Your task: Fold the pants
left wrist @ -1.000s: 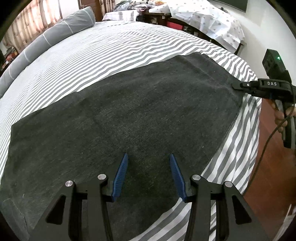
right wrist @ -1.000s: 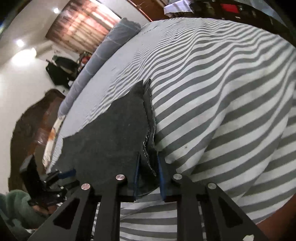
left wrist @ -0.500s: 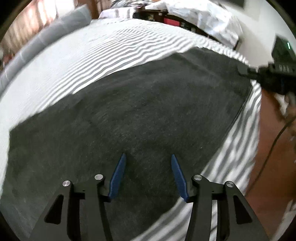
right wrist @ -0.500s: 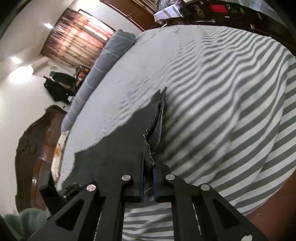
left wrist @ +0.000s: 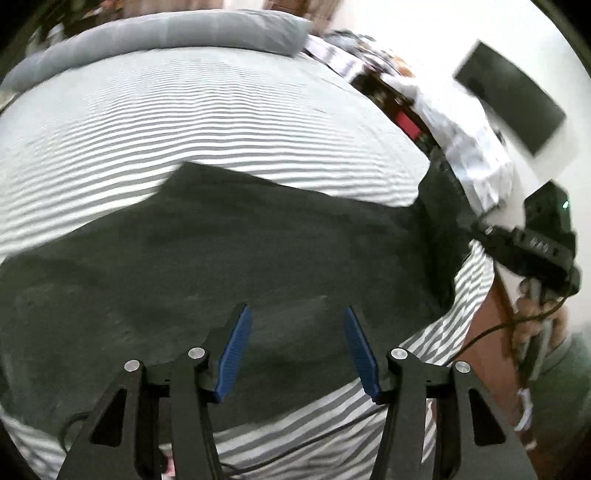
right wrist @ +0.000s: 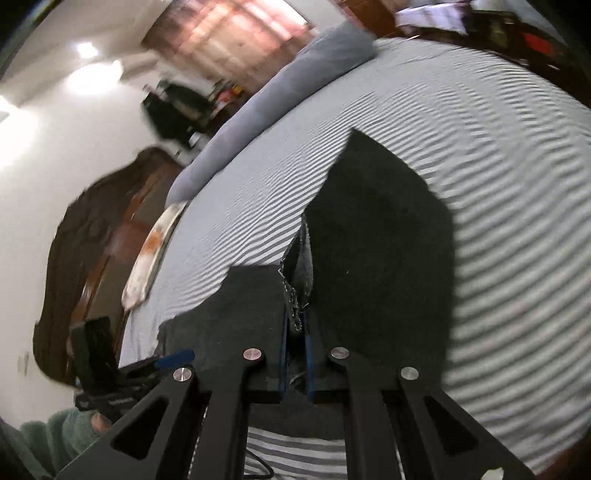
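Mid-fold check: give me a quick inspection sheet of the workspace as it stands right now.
Surface: striped bedsheet, grey and white, lightly rippled.
Job's things: dark pants spread on the bed; one end raised off the sheet by the right gripper, the fabric hanging from it.
Clutter: nothing seen on the sheet beside the pants.
Grippers: left gripper open above the pants, its jaws just widening, nothing between them; right gripper shut on the pants' frayed edge.
Cables: black cable trailing from the right gripper; another below the left gripper.
Surroundings: grey bolster at the bed's far edge; cluttered furniture and a dark wall panel beyond.
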